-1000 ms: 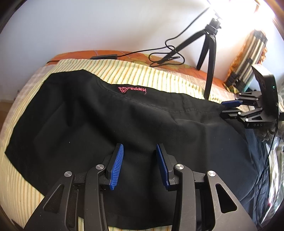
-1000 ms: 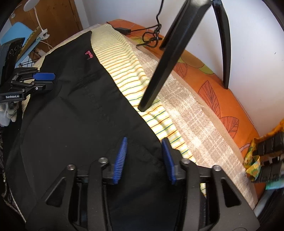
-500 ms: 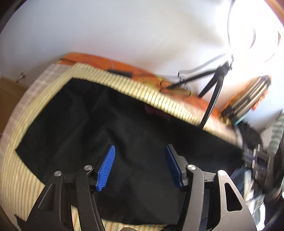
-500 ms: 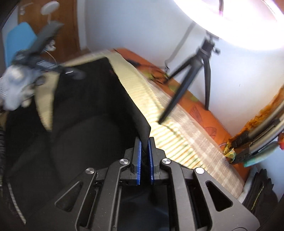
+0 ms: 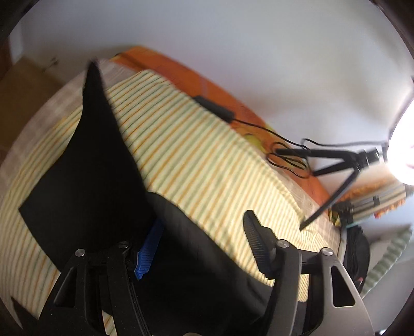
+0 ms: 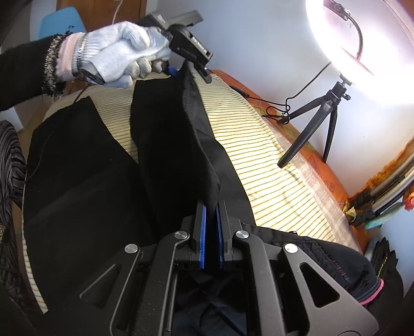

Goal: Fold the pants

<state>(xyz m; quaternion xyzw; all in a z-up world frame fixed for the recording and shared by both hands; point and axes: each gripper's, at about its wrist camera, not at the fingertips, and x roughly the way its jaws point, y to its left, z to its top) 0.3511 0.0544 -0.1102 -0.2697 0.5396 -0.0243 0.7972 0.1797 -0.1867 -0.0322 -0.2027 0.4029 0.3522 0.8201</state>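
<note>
Pants lie along the bed, w/ one long edge lifted in a ridge. R gripper is clamped on that edge; L gripper stands apart w/ cloth between its jaws, which have just been closing a bit. We'd get L pinching firmly, keep the edge taut btwn both, then lay it evenly over the bed's near edge.

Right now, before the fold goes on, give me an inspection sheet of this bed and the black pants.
Surface: yellow striped bedsheet, orange cover at far edge.
Job's things: black fabric pants, one edge lifted, rest flat.
Clutter: black tripod standing on the bed.
Grippers: right gripper shut on the pants; left gripper open, jaws just closing, cloth between.
Cables: black cable lying on the orange cover.
Surroundings: white wall, bright ring light, blue chair.
</note>
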